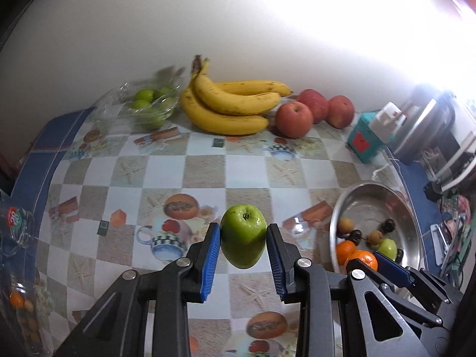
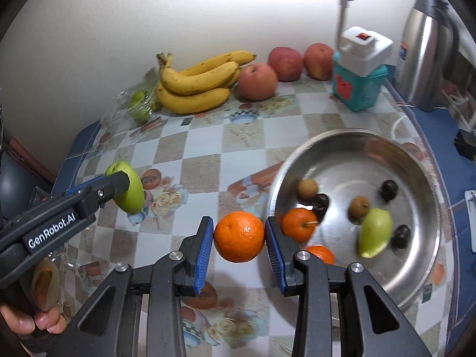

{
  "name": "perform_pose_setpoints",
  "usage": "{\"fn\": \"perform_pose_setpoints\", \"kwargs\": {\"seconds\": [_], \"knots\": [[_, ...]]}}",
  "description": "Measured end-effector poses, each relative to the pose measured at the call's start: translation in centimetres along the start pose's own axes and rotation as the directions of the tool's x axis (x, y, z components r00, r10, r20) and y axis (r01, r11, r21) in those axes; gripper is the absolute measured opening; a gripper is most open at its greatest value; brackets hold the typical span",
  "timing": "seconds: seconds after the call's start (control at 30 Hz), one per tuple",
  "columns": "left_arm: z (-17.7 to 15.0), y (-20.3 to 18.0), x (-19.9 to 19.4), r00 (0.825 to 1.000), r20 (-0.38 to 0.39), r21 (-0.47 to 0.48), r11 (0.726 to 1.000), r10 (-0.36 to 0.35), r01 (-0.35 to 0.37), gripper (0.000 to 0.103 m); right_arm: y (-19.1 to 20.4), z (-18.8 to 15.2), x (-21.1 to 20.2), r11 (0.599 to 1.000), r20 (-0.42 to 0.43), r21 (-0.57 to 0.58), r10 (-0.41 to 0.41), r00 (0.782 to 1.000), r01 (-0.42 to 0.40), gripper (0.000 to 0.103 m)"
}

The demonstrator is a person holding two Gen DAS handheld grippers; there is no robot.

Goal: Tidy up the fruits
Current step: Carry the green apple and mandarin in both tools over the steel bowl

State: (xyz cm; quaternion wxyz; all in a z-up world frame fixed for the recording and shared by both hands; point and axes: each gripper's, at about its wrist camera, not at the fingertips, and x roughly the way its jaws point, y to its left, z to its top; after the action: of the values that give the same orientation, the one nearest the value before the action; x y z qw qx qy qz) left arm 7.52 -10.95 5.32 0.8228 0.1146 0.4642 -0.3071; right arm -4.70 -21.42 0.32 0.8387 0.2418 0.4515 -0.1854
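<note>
Checkered bench [image 1: 205,172] against white wall. Left tongs [image 1: 243,235] clamped on green apple [image 1: 243,235], right tongs [image 2: 239,236] on orange [image 2: 239,236], both aloft beside steel bowl [image 2: 416,160]. Best carried level, grip firm, toward matching fruit by the wall.

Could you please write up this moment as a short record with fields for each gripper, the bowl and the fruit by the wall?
left gripper: shut on a green apple, held above the table
right gripper: shut on an orange, beside the bowl
bowl: metal, holds oranges, a green fruit and small brown and dark fruits
by the wall: bananas, three red apples, limes in a clear bag
</note>
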Motion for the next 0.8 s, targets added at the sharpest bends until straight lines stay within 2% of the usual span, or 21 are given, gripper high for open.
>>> {"fn": "perform_pose_setpoints", "kwargs": {"seconds": [0.23,0.43,0.8], "knots": [[0.0,-3.7,-0.9,0.999,0.016,0.066,0.997,-0.049,0.048,0.034,-4.3,-0.6,-1.6,0.994,0.012,0.091,-0.053,0.999,0.052,0.037],[-0.5,-6.9,-0.9,0.995,0.005,0.121,0.988,-0.102,0.1,0.034,-8.4,-1.2,-2.5,0.975,-0.008,0.176,-0.136,0.991,0.136,0.037],[-2.3,-12.5,1.1,0.988,-0.08,0.234,0.961,-0.134,0.15,0.034,-11.8,-2.9,-2.2,0.953,-0.065,0.261,-0.142,0.988,0.154,0.037]]}}
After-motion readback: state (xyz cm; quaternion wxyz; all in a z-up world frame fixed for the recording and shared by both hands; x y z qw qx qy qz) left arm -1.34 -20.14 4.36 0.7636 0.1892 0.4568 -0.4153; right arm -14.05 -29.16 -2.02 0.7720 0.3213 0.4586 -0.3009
